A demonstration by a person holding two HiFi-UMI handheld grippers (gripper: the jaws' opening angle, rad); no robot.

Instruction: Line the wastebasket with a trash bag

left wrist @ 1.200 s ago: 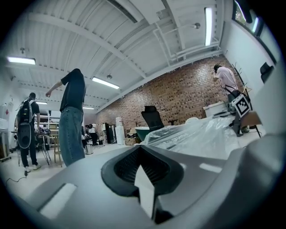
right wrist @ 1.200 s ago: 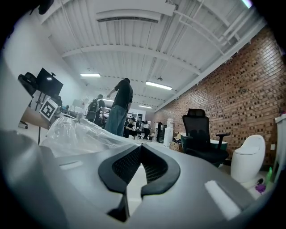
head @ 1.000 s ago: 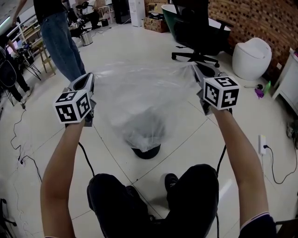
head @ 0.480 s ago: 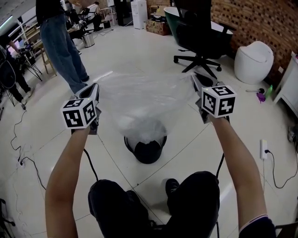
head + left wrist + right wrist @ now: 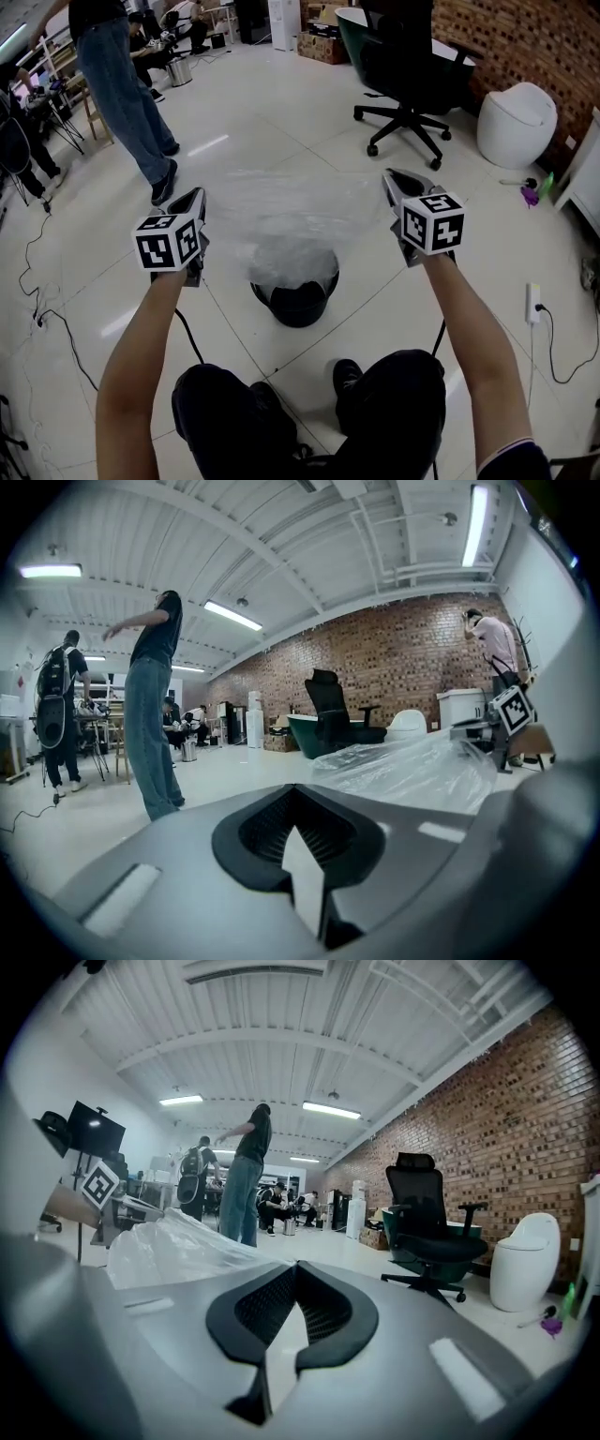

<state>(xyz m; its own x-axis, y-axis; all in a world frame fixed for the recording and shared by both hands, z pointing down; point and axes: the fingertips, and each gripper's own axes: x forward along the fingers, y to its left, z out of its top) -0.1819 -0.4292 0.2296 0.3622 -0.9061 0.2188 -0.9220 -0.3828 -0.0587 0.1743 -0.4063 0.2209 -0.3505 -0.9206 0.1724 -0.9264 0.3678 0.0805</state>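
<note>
My left tongs (image 5: 194, 197) and right tongs (image 5: 394, 180) pinch the trash bag (image 5: 286, 216), stretched over the wastebasket (image 5: 298, 307) on the floor (image 5: 281, 122); pulling wider could slip the thin film out.

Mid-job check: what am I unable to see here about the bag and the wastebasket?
1. Head view: the trash bag veils the wastebasket rim, so it is unclear whether the bag's bottom is inside.
2. Both gripper views: the wastebasket does not show.
3. At the left tool and right tool, each body hides how much film is pinched.
</note>
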